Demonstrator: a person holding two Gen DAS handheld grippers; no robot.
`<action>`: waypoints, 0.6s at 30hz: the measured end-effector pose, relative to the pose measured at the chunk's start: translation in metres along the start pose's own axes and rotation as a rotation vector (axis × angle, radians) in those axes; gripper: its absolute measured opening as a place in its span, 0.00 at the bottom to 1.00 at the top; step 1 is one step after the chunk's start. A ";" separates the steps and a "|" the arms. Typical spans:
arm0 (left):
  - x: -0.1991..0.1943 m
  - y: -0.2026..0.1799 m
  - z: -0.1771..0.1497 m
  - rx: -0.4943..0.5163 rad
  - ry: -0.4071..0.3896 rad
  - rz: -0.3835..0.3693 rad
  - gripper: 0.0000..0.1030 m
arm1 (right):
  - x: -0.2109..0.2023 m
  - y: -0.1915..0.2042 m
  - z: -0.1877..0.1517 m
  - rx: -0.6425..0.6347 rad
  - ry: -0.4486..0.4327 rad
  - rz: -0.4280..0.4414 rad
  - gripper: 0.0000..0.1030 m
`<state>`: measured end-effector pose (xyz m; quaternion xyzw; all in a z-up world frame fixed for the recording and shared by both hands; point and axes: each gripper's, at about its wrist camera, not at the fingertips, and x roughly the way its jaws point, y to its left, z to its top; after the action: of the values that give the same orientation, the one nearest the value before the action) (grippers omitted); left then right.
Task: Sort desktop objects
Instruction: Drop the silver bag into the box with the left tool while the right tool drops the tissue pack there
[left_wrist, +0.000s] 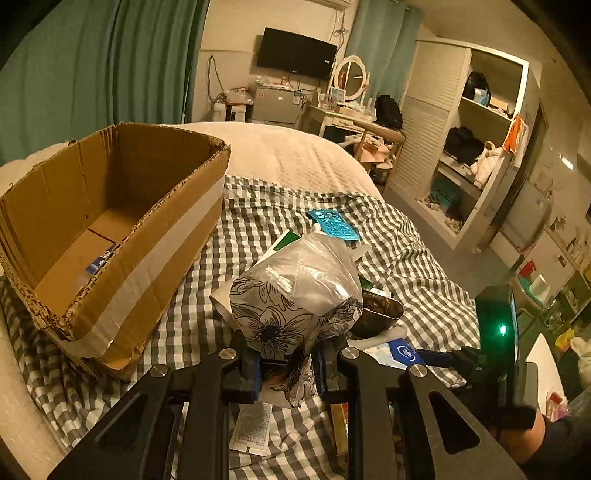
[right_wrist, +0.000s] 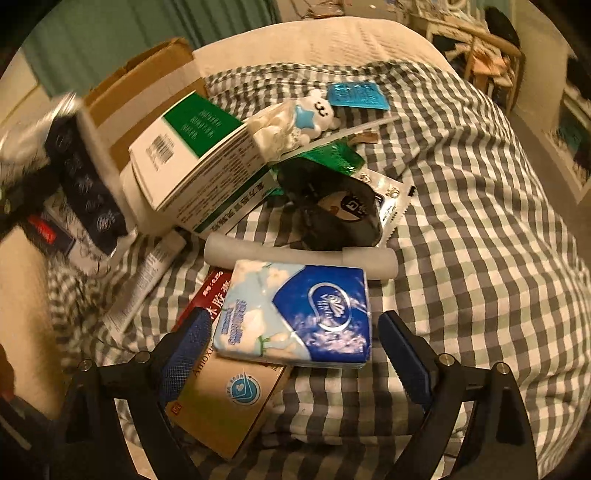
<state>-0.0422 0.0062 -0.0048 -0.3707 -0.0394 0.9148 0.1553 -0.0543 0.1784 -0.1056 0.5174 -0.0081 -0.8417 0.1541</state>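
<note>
Left gripper (left_wrist: 286, 363) pinching a floral bag (left_wrist: 295, 299) beside the box (left_wrist: 110, 229); right gripper (right_wrist: 291, 354) spread wide around a tissue pack (right_wrist: 299, 314) on the bed (right_wrist: 461, 221).

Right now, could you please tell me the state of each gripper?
Left gripper: closed on the floral foil bag.
Right gripper: open, fingers either side of the tissue pack.

Left gripper (left_wrist: 286, 363) clamped on a crumpled floral-print foil bag (left_wrist: 295, 295), raised over a gingham cloth (left_wrist: 406, 236), open cardboard box (left_wrist: 110, 229) to its left, teal blister pack (left_wrist: 334, 224) beyond, metal bowl (left_wrist: 380, 314) beside the bag
</note>
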 end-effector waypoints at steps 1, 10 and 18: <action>0.000 -0.002 0.000 0.002 0.003 -0.001 0.21 | 0.001 0.003 0.000 -0.017 0.001 -0.014 0.73; -0.006 -0.001 0.004 -0.009 -0.013 -0.028 0.21 | -0.025 0.008 0.002 -0.034 -0.126 -0.087 0.72; -0.029 0.006 0.014 -0.053 -0.078 -0.061 0.21 | -0.071 0.030 0.002 -0.092 -0.255 -0.112 0.72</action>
<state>-0.0335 -0.0077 0.0232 -0.3374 -0.0808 0.9221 0.1714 -0.0190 0.1682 -0.0376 0.3983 0.0399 -0.9074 0.1282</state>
